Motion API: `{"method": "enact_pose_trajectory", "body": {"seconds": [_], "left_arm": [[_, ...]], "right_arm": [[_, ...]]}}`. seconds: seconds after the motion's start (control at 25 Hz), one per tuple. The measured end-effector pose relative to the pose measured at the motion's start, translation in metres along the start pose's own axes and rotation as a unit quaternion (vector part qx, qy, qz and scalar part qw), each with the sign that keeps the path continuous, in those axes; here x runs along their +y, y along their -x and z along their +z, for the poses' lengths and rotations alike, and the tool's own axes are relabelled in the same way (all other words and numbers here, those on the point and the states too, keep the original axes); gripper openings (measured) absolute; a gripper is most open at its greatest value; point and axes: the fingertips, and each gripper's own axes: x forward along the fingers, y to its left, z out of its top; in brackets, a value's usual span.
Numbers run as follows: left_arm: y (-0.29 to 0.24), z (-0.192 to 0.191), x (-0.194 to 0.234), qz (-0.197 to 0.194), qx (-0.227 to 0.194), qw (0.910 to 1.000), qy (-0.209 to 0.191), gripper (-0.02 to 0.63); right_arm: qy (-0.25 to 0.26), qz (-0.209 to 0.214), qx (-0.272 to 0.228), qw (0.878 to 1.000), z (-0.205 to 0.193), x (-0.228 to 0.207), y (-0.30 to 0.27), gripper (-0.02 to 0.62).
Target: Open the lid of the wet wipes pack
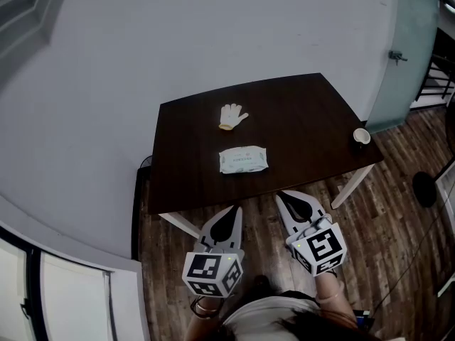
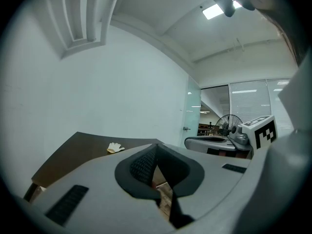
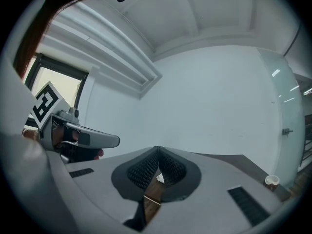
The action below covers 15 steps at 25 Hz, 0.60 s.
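The pale green, rectangular soft-plastic wet wipes pack [image 1: 243, 160] lies flat near the middle of the dark brown wooden tabletop [image 1: 306, 116]. It is well apart from the white fabric glove [image 1: 232, 116] behind it and from the small white cup [image 1: 362, 136] at the far right edge. Both claws hang short of the tabletop's near edge, over the floor. The left claw [image 1: 229, 217] has its pads pressed together on nothing, and the right claw [image 1: 290, 202] is likewise closed and empty. The step in hand looks like the reach to the pack, so both claws should spread before they arrive. One claw would best pin the pack's body flat, while the other slips a fingertip under the lid's free edge. At this range the lid is too small to make out, so its hinge side needs checking closer in. Lift gently, as the light pack will likely slide or rise with the lid.
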Motion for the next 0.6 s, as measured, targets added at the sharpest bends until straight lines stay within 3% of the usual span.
{"method": "enact_pose_trajectory", "body": {"seconds": [0.6], "left_arm": [[-0.023,0.002,0.025,-0.016,0.000,0.9998,0.008,0.018]], "right_arm": [[0.015,-0.003,0.006,1.000,0.002,-0.002,-0.034,0.002]]}}
